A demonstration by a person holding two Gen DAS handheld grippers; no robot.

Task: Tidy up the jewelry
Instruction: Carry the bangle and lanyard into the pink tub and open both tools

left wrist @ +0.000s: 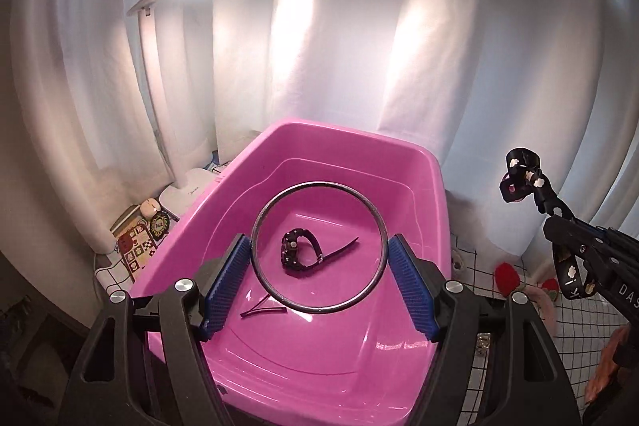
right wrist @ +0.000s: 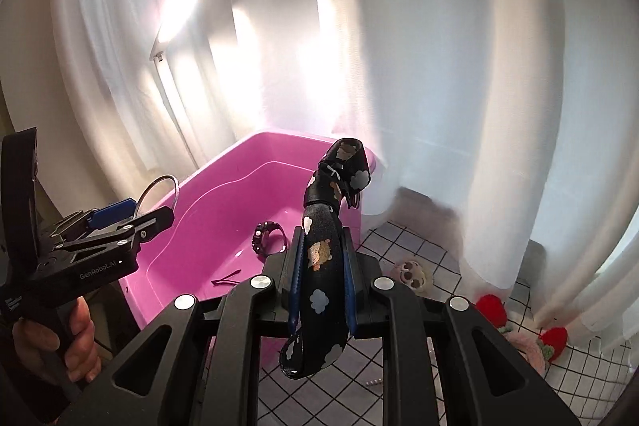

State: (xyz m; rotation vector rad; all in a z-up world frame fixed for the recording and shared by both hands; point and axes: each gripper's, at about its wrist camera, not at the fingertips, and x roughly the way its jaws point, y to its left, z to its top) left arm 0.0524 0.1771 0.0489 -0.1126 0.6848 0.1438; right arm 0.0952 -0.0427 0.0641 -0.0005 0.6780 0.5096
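My left gripper (left wrist: 319,264) is shut on a thin metal hoop bangle (left wrist: 275,294) and holds it over the pink plastic bin (left wrist: 359,162); the hoop is pinched between the blue pads (left wrist: 411,286). A black wristwatch (left wrist: 297,250) and a dark hair clip (left wrist: 263,311) lie on the bin floor. My right gripper (right wrist: 321,282) is shut on a black patterned hair bow (right wrist: 321,258), held upright at the bin's right side. The left gripper (right wrist: 120,218) with the bangle (right wrist: 161,186) shows at the left of the right wrist view.
White curtains hang behind the bin. The table has a white grid cloth (right wrist: 399,242). Red and pink plush hair pieces (right wrist: 519,322) and a round plush item (right wrist: 411,272) lie right of the bin. A patterned box (left wrist: 133,242) stands to the left.
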